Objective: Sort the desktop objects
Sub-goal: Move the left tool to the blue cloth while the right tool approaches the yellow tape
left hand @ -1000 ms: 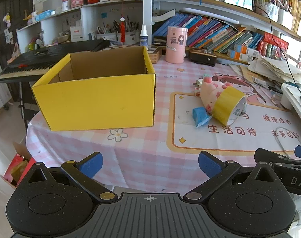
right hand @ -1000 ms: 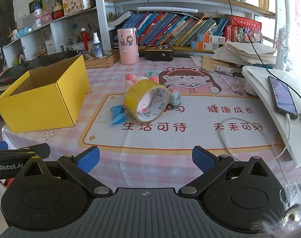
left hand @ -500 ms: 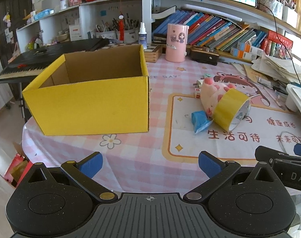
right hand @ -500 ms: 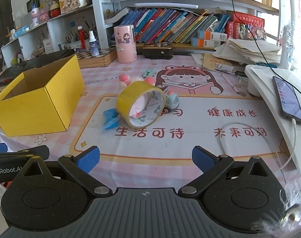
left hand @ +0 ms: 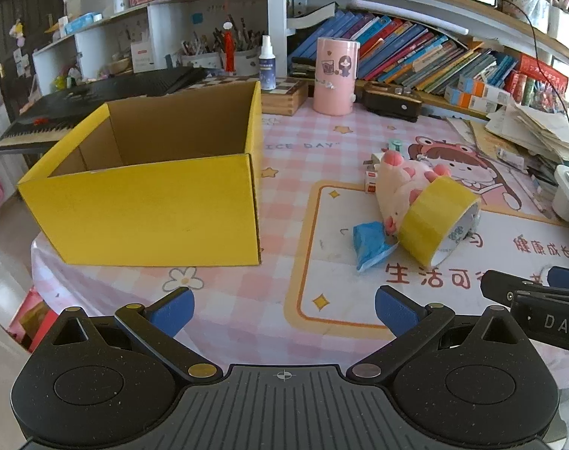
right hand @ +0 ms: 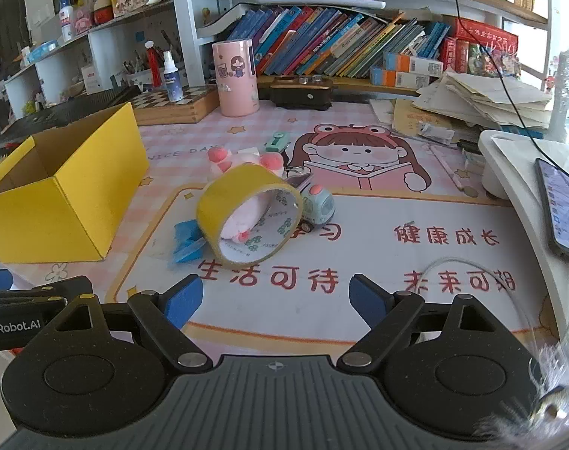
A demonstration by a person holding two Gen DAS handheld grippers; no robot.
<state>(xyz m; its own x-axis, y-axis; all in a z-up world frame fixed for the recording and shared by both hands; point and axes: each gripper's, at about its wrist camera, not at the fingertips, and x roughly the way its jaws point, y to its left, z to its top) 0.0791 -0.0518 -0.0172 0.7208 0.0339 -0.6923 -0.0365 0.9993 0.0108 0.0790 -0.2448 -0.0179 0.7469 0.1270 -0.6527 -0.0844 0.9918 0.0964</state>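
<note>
**Both grippers over the desk edge, the clutter ahead**

Right now, going from left to right across the left wrist view, a yellow cardboard box (left hand: 153,202) stands open-topped at about ten o'clock on the pink checked tablecloth (left hand: 246,300), with nothing visible inside it. At about two o'clock a small heap lies on the printed desk mat (left hand: 322,232): a blue packet (left hand: 370,242) lies just left of a roll of yellow tape (left hand: 434,217), which leans on its side against a pink plush toy (left hand: 397,183). The left gripper (left hand: 284,307) hangs over the near part of the table with its blue-padded jaws wide apart and nothing between them. Part of the right gripper shows at four o'clock in that view.

From the right wrist view, the same box (right hand: 59,195) sits at nine o'clock, well apart from the heap. The blue packet (right hand: 185,242) touches the tape roll (right hand: 246,217) at about eleven o'clock, and the plush toy (right hand: 243,161) shows through and behind the roll's hole. A little pale green toy car (right hand: 318,206) rests just right of the roll. A pink cylindrical holder (right hand: 235,75) stands upright at the back, at twelve o'clock, and a phone (right hand: 562,210) lies on a white stand at three o'clock. The right gripper (right hand: 275,296) hovers short of the heap; its jaws are closing but apart, with nothing between them.
</note>
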